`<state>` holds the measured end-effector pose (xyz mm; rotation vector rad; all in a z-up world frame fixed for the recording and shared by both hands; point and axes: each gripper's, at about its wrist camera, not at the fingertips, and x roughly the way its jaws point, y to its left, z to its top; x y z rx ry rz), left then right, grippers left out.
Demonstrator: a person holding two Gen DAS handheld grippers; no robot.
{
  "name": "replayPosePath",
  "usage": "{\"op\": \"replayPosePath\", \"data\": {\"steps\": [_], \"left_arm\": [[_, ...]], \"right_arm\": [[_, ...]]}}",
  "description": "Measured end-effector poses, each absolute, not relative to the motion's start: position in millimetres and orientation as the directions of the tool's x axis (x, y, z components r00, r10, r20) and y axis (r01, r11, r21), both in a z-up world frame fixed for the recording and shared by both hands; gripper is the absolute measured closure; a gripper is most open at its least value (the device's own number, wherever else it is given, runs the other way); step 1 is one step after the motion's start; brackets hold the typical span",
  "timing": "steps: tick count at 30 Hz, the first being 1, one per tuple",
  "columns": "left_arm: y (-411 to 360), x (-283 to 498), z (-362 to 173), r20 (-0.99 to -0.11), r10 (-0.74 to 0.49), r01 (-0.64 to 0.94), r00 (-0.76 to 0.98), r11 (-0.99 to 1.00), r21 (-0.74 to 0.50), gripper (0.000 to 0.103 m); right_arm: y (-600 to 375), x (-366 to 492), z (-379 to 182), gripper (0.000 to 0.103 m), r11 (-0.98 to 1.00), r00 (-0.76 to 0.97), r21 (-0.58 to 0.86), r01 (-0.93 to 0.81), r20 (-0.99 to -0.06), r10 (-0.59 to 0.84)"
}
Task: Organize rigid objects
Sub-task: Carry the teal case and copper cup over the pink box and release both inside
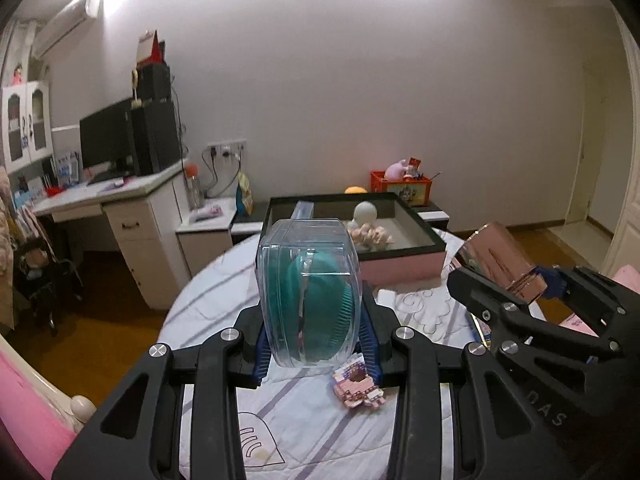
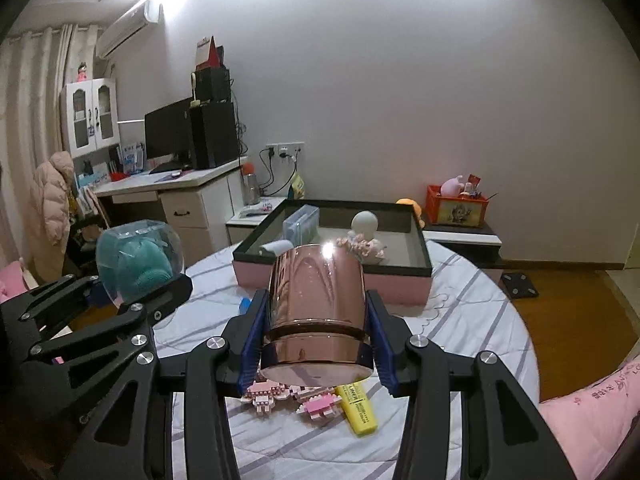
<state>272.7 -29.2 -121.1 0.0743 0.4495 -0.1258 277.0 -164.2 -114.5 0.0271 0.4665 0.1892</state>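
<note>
**Two grippers, two containers, above a striped round table**

The left gripper [image 1: 316, 344] is clenching its jaws on a clear plastic case [image 1: 308, 292] with a teal item inside, holding it lifted above the table [image 1: 224, 280]. Beside it, the right gripper [image 2: 316, 344] is gripping a shiny rose-gold canister [image 2: 318, 312] between its blue pads [image 2: 252, 344], tilted with its base toward the camera. Lying on the cloth under the right gripper are pink brick figures [image 2: 288, 396] and a yellow highlighter [image 2: 358, 406], the figures just beside the marker. Farther back on the table, a pink tray with a dark rim [image 2: 332, 280] is already holding a small clear box [image 2: 300, 222] and a pale figurine [image 2: 364, 236]
</note>
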Motion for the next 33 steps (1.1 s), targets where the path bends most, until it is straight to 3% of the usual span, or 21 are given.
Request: {"op": "replayPosePath", "data": {"steps": [15,26,33], "left_arm": [[-45.9,270.2,-102.0,-0.381,-0.092,0.136,0.920,0.987,0.089,0.066],[-72.2,327.5,-81.4,-0.325,-0.085,0.143,0.942,0.977,0.159,0.066],[-89.5,416.9,-89.3,-0.414,-0.126,0.203,0.902,0.968,0.149,0.066]], "right_arm": [[-177.4,271.4,-96.4,0.055,0.983,0.899,0.080,-0.163,-0.398,0.181],[-190.4,324.2,-77.8,0.055,0.987,0.917,0.063,-0.146,-0.366,0.159],[-198.5,389.8,-78.2,0.055,0.990,0.899,0.043,-0.132,-0.415,0.138]]}}
